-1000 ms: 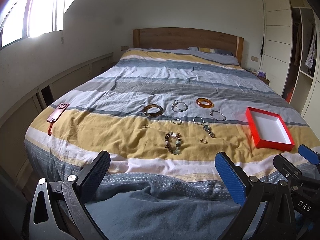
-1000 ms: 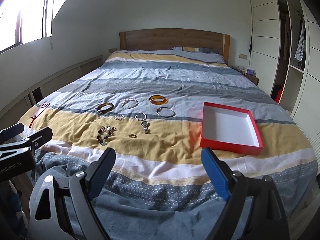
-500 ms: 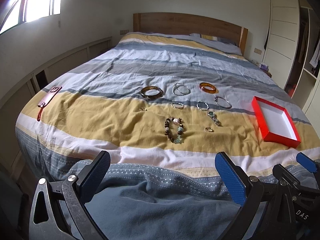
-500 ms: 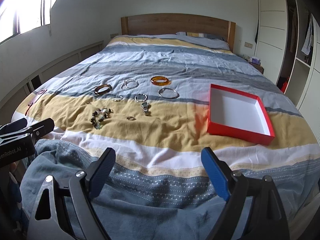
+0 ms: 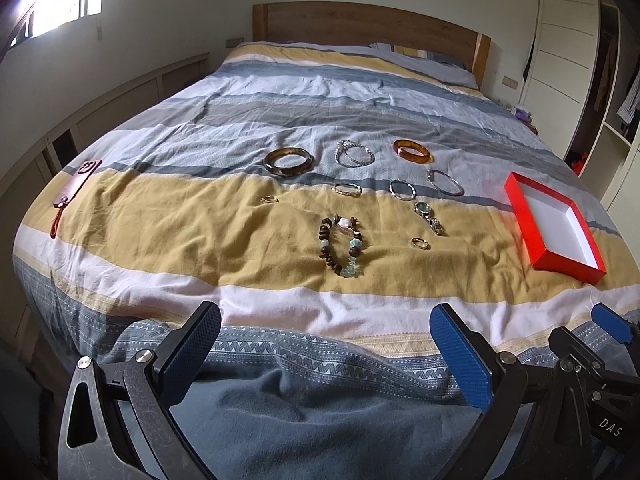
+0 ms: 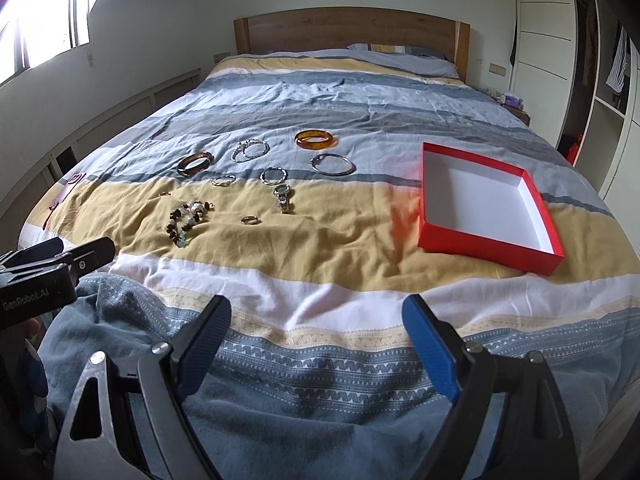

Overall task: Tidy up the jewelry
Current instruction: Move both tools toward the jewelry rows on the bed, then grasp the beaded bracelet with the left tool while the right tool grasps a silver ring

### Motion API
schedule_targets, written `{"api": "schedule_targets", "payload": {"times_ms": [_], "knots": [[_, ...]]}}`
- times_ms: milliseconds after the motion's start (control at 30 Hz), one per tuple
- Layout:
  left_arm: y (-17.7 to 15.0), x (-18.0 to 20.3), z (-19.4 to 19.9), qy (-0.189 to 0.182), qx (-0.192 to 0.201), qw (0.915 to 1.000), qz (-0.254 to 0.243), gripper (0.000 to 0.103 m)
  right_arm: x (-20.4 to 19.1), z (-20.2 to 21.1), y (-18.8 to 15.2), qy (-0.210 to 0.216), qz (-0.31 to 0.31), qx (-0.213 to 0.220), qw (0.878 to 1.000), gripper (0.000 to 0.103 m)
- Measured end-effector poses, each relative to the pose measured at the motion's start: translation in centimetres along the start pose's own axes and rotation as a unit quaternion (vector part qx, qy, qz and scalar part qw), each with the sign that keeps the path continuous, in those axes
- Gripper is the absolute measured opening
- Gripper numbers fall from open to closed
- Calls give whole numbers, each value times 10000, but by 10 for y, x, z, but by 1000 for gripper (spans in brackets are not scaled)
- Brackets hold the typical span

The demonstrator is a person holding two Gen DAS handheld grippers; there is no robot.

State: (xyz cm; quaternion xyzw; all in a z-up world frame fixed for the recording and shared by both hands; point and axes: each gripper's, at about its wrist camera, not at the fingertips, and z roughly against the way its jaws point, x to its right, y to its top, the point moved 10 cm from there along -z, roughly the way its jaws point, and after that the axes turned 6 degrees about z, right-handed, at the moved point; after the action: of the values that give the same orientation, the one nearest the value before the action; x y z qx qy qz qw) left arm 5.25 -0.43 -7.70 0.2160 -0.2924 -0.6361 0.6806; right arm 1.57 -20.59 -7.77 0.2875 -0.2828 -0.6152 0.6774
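Several pieces of jewelry lie on the striped bedspread: a brown bangle, a silver chain bracelet, an amber bangle, a thin silver bangle, a beaded bracelet, a small watch and a gold ring. An empty red box with a white inside sits to their right; it also shows in the right wrist view. My left gripper is open and empty above the bed's foot. My right gripper is open and empty there too.
A dark red phone case with a strap lies at the bed's left edge. A wooden headboard stands at the far end. White wardrobes line the right wall. A grey-blue blanket lies under both grippers.
Both grippers have moved forward and lower toward the bed; the jewelry and red box now appear closer and larger. Nothing on the bed has moved.
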Motion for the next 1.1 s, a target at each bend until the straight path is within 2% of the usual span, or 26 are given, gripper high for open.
{"api": "schedule_targets", "payload": {"times_ms": [400,733,900,1100], "knots": [[-5,-13,-21,-118,-408,9990,124,102,-8,-16,7,9,60,-254,9997,87],[-3,-48,-22,-21,-443,9980,457,102,-17,-23,25,190,229,-310,9991,87],[-5,-52,-26,-80,-553,9973,471,92,-19,-32,31,465,190,-398,9979,86],[1,-37,-39,-280,-667,9968,349,92,-29,-47,42,1012,181,-441,9937,82]]}}
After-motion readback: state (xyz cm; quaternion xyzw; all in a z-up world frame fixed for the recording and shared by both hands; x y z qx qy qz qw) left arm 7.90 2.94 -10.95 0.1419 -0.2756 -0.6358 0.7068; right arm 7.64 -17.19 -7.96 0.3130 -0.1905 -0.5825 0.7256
